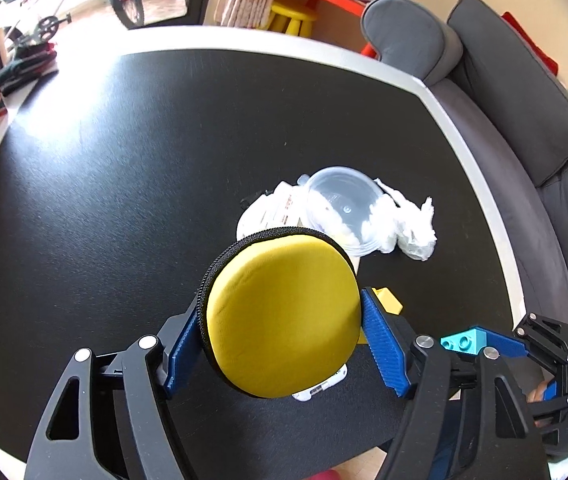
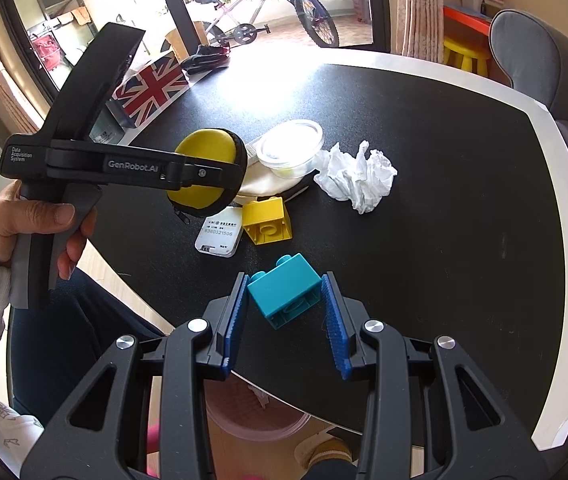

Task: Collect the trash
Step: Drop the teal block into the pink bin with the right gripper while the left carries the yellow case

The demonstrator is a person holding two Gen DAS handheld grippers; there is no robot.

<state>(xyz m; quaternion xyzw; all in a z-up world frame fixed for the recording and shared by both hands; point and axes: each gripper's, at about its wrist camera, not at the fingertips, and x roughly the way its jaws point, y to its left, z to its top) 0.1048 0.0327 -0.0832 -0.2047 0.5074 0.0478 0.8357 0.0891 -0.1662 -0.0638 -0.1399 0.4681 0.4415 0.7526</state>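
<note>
My left gripper (image 1: 284, 312) is shut on a round yellow zip case (image 1: 284, 320) and holds it above the black table; the case also shows in the right wrist view (image 2: 207, 172). My right gripper (image 2: 286, 300) is shut on a teal toy brick (image 2: 286, 294), seen too in the left wrist view (image 1: 464, 341). On the table lie a crumpled white tissue (image 2: 358, 178), a clear plastic container (image 2: 290, 150) on a white bag (image 2: 261, 184), a yellow brick (image 2: 267, 220) and a white card (image 2: 219, 236).
A pink waste bin (image 2: 255, 412) stands on the floor below the table's near edge (image 2: 267, 390). A Union Jack box (image 2: 151, 88) and dark cloth (image 2: 207, 58) sit at the far left. A grey sofa (image 1: 524, 120) runs along the right.
</note>
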